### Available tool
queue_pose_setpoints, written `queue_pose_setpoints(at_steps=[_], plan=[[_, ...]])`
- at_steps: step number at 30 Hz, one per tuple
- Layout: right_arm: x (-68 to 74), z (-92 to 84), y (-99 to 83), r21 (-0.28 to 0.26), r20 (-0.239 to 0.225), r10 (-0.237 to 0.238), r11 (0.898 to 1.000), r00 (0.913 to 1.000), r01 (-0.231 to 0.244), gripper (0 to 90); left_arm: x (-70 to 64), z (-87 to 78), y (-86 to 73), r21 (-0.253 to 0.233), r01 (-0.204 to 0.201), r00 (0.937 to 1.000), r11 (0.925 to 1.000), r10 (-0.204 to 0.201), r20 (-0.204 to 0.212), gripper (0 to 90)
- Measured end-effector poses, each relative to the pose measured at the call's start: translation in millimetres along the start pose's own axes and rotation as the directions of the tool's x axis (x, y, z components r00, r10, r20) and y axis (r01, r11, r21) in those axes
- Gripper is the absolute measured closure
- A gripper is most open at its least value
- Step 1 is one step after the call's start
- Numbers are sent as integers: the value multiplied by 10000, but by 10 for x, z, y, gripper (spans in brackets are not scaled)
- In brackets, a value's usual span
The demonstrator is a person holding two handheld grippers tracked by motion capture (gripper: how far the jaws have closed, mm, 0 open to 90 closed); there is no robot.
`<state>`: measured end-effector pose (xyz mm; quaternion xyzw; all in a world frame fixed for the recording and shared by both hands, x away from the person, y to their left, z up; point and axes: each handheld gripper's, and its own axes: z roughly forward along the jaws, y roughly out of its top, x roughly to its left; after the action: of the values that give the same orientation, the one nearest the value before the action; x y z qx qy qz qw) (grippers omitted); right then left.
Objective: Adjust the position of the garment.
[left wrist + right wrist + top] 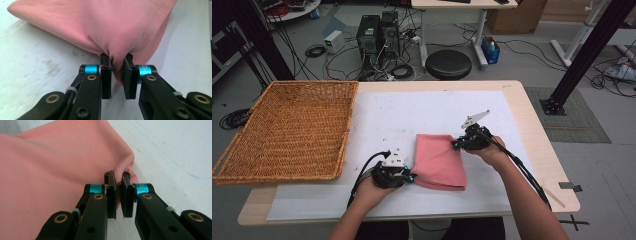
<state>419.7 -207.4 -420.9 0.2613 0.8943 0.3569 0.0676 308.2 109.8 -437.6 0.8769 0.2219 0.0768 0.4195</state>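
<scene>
A folded pink cloth [439, 161] lies on the white sheet in the middle of the table. My left gripper [410, 176] is shut on the cloth's near left corner; in the left gripper view the pink cloth [100, 27] bunches between the two pads of my left gripper [117, 65]. My right gripper [456, 144] is shut on the far right corner; in the right gripper view a fold of the pink cloth [55, 170] is pinched between the pads of my right gripper [118, 182].
A large wicker basket [242, 145] stands at the table's left, partly over the edge. The white sheet [402, 112] covers most of the tabletop. Beyond the far edge are a black stool [448, 63], computer towers and cables on the floor.
</scene>
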Motion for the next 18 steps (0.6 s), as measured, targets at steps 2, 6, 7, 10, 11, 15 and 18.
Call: queue_pose_setpoints(at_steps=[2, 6, 7, 10, 11, 15, 18], plan=[[17, 32, 44, -104, -35, 50, 9999, 10000, -50, 854, 31, -34, -44, -41, 55, 10000, 10000, -55, -25, 793], [42, 108, 117, -139, -33, 38, 9999, 10000, -38, 854, 82, -87, -111, -69, 119, 9999, 9999, -120, -113, 793], [47, 132, 132, -165, -35, -19, 9999, 10000, 19, 854, 93, -100, -123, -77, 130, 9998, 9999, -131, -141, 792], [67, 181, 174, -199, -24, -19, 9998, 10000, 19, 854, 120, -132, -157, -90, 176, 9997, 9998, -177, -174, 792], [71, 196, 187, -219, -13, -50, 9997, 10000, 50, 853, 129, -142, -166, -91, 172, 9996, 9998, -174, -225, 792], [103, 246, 260, -50, 7, -176, 9998, 9998, 176, 854, 155, -176, -202, -97, 278, 9991, 9996, -281, -327, 792], [119, 284, 337, 55, 47, -212, 9998, 9998, 212, 853, 176, -205, -227, -76, 299, 9987, 9995, -301, -400, 792]])
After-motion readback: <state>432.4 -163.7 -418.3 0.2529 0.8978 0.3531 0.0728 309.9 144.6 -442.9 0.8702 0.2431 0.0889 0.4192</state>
